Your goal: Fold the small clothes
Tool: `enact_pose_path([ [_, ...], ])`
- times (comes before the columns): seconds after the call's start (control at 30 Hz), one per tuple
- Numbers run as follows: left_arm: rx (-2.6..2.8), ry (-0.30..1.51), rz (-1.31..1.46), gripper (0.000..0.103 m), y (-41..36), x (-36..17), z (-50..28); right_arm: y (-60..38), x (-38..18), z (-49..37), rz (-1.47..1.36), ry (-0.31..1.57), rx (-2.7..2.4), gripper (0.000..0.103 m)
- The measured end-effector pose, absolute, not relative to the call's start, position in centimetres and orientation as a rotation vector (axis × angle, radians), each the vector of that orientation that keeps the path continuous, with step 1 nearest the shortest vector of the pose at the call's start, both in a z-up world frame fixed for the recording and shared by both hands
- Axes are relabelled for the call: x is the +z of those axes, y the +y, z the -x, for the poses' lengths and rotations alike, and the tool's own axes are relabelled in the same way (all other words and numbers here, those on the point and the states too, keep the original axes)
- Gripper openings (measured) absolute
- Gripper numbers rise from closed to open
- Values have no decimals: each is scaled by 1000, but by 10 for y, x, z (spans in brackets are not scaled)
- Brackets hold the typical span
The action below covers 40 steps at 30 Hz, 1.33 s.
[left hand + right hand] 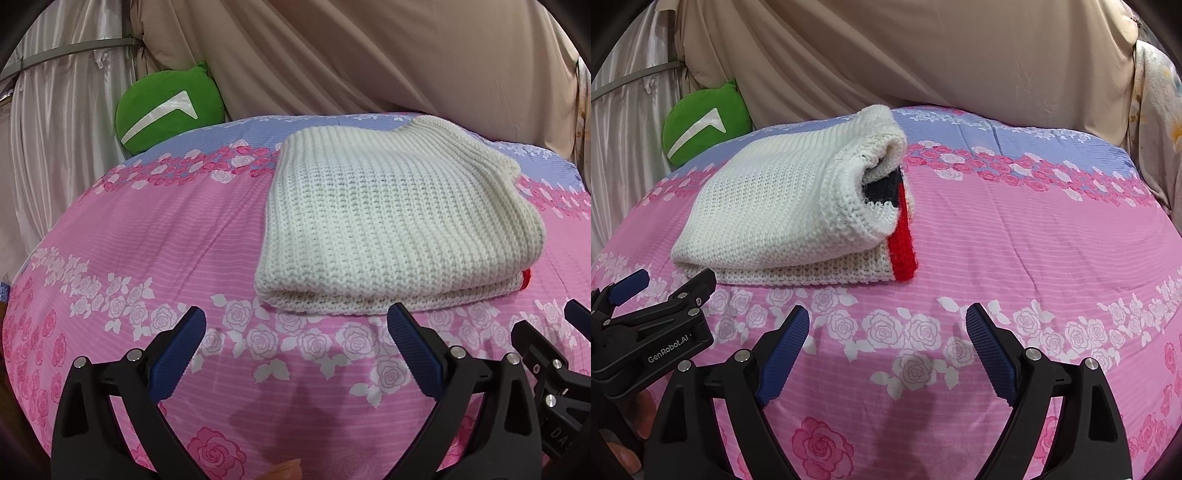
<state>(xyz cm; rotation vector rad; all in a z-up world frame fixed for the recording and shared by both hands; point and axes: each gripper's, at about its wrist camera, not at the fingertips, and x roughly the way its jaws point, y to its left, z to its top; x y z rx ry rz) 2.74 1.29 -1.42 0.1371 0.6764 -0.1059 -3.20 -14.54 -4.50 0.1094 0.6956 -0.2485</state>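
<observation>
Sweater (399,218), cream rib knit, lies folded into a thick rectangle on the bed (155,236), toward the far edge and well apart from both grippers. Right wrist view shows its open end: layers rolled over, navy and red stripes (903,236) showing at the right-hand side. Fold edge faces the near side of the bed.

Left gripper (295,332): fingers spread wide, nothing between them, hovering over the pink rose-print cover near the bed's near edge, short of the sweater.

Right gripper (888,332): fingers also spread wide, nothing held, over the cover just beside the left one, to the right of the sweater's near corner.

Green cushion (166,110) sits at the far left corner of the bed against beige drapes (369,55).
</observation>
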Motion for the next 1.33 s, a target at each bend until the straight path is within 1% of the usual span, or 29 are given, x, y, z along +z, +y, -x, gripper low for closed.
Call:
enact_pose_path([
  [0.83,-144,698,-189,96,3,-17,-27,-150,-43,34,-121,687,-243,85],
  [1.33,-124,684,-147,97,9,-15,-27,-149,-43,34,-123,686,-242,85],
])
